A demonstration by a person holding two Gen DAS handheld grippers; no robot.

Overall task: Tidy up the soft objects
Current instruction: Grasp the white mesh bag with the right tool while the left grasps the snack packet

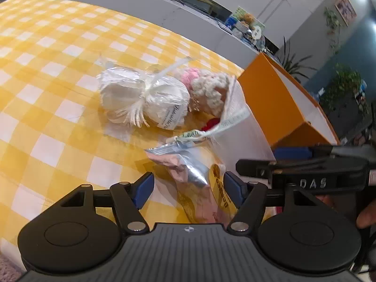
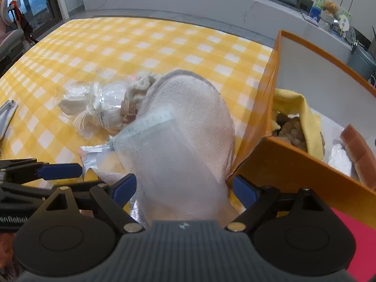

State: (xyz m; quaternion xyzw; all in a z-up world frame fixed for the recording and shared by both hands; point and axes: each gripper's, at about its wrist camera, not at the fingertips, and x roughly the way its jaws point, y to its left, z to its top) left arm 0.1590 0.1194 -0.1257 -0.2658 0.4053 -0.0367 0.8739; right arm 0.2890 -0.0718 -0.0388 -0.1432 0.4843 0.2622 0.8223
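Our right claw (image 2: 182, 189) stands open around the bagged towel (image 2: 188, 129), gripping nothing; our left claw (image 1: 189, 188) is open over a foil packet (image 1: 185, 164). The towel lies just left of the orange box (image 2: 293, 164), its long axis running near to far. We judge the slippery bag could slide out or catch the box wall.

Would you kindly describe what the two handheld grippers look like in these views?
Both the left gripper and right gripper are matte black, with a ribbed body, two round disc housings, and silver pivot pins. Their fingers carry blue pads. The right gripper's side, seen from the left wrist view, bears raised letters "DAS". No cables or sleeves are visible.
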